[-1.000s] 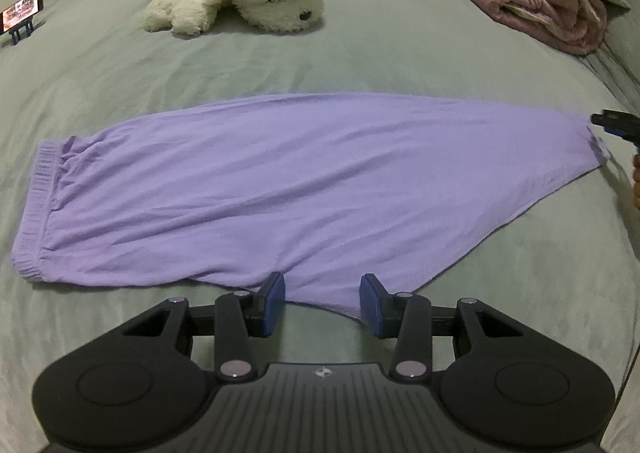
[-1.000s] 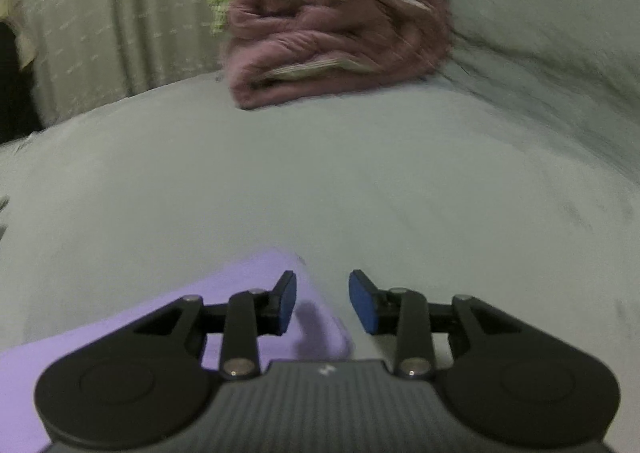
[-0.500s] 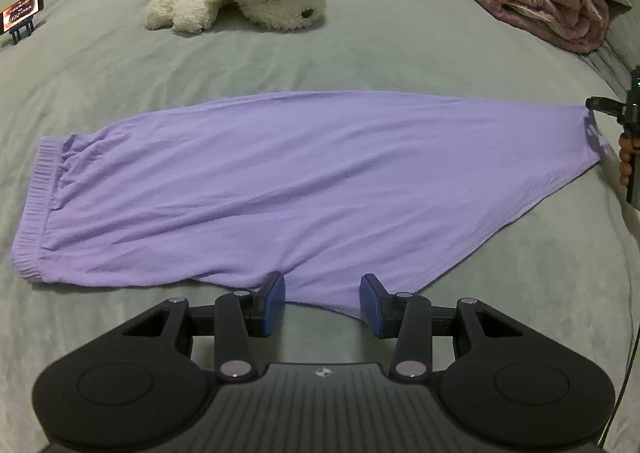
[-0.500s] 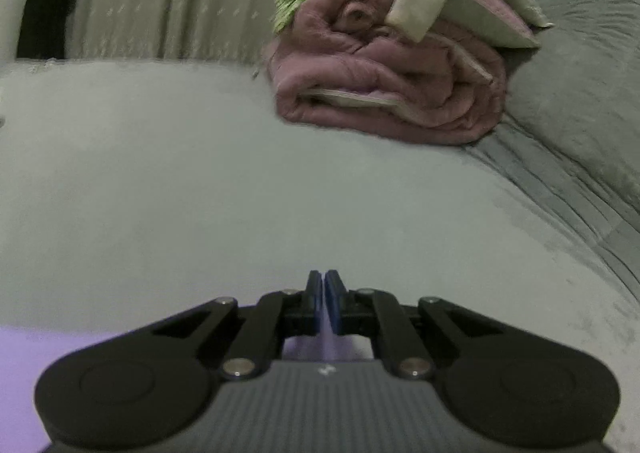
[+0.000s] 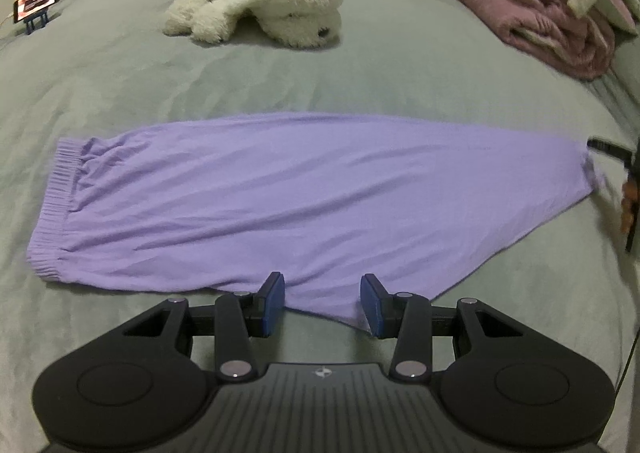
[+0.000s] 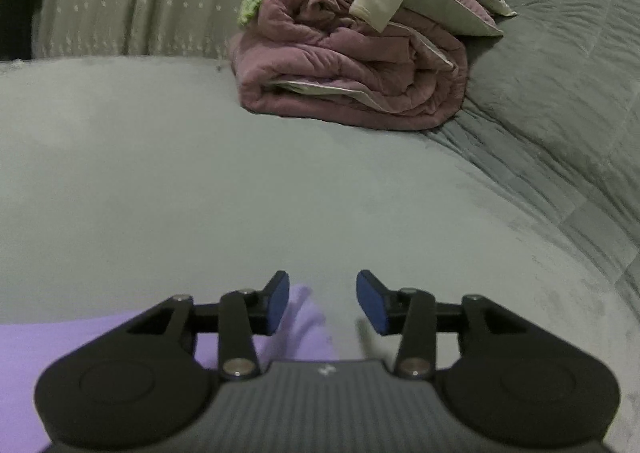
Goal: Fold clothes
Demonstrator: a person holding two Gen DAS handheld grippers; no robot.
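A lilac pair of trousers [image 5: 288, 197] lies flat across the grey-green bed, folded leg on leg, with the elastic waistband [image 5: 56, 209] at the left and the hem at the right. My left gripper [image 5: 322, 305] hovers open over the garment's near edge, with nothing between its pads. In the right wrist view my right gripper [image 6: 323, 303] is opening over the hem corner [image 6: 302, 327]; the cloth lies under the left finger and the pads are off it. That gripper's tip [image 5: 604, 147] also shows at the hem in the left wrist view.
A white plush toy [image 5: 260, 9] lies at the back of the bed. A rolled pink quilt [image 6: 352, 69] with green and cream cloths on top sits at the back right. A phone on a stand [image 5: 36, 1] is at the far left. A darker grey quilted cover [image 6: 560, 93] rises on the right.
The right gripper closed at the hem corner half a second ago and now stands apart again, with the corner lying on the bed. The left gripper and the trousers have stayed put.
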